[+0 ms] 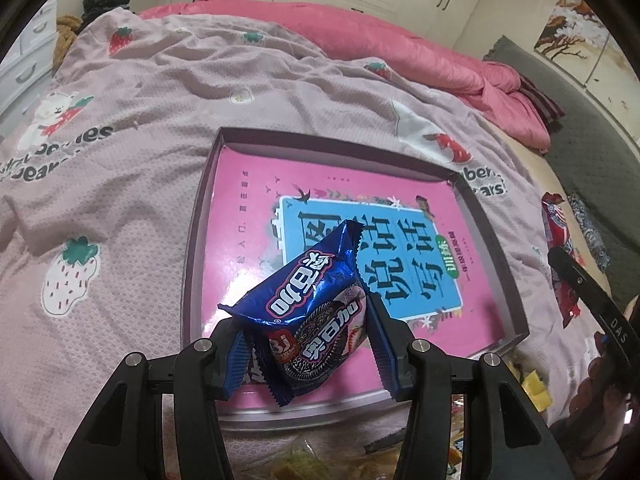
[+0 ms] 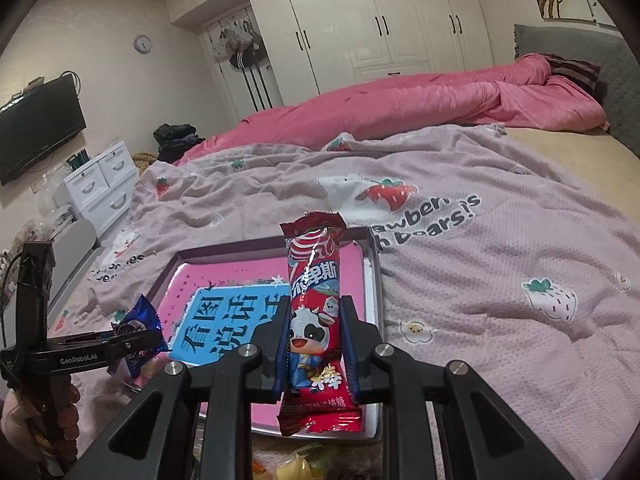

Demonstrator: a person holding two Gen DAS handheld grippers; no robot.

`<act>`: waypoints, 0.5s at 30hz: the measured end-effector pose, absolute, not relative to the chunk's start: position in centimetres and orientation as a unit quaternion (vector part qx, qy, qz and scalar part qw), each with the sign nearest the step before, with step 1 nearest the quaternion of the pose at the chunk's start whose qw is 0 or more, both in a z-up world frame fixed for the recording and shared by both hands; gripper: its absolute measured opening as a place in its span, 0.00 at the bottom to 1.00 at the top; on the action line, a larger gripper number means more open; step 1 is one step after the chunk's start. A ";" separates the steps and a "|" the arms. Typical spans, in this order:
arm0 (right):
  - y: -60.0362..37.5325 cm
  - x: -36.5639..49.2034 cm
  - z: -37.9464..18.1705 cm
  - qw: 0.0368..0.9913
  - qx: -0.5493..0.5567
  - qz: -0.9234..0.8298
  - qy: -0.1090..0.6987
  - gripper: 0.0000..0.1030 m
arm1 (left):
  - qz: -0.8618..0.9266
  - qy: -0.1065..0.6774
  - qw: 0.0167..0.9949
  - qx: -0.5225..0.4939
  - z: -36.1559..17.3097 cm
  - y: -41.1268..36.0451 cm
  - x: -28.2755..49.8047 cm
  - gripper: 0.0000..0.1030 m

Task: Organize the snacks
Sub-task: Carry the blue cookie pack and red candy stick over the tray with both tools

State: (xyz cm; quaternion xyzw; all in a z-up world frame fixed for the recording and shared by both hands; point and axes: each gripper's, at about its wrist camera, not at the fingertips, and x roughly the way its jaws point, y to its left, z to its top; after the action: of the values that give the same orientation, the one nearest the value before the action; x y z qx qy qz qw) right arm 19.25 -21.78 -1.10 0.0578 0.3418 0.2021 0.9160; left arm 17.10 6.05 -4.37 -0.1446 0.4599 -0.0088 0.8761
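- Bed blanket (image 1: 168, 128) fills the view; shallow pink tray (image 1: 192, 240) at centre, bare of snacks.
- Left gripper (image 1: 308, 344), 6 o'clock, clamps blue cookie pack (image 1: 304, 300) over tray.
- Right gripper (image 2: 316, 344) pinches red candy stick (image 2: 314, 320) upright over tray's 3 o'clock side.
- Step: carrying both to tray; next, likely lower and release.

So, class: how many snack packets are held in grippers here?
2. A blue cookie packet sits in the left gripper; a red cow-print candy packet stands in the right gripper. More loose snacks lie partly hidden below.
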 end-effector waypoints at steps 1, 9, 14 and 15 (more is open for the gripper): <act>-21.7 19.4 -1.3 0.915 0.059 0.202 0.345 0.22 | -0.009 0.460 0.876 -0.142 -4.5 6.0 17.1 0.53; -21.3 20.1 -2.6 0.908 0.059 0.203 0.363 0.22 | -0.006 0.466 0.874 -0.134 -5.2 5.9 17.3 0.53; -21.0 20.5 -3.4 0.902 0.059 0.203 0.376 0.22 | -0.005 0.472 0.872 -0.128 -5.7 5.7 17.5 0.53; -20.9 20.7 -3.7 0.900 0.059 0.202 0.382 0.22 | -0.004 0.474 0.871 -0.128 -5.8 5.6 17.5 0.53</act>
State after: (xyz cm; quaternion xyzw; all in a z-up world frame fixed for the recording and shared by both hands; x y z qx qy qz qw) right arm 20.65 -20.91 -3.75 0.0590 0.3823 0.2023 0.8997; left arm 17.53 5.64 -5.76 -0.1276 0.4741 -0.0043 0.8712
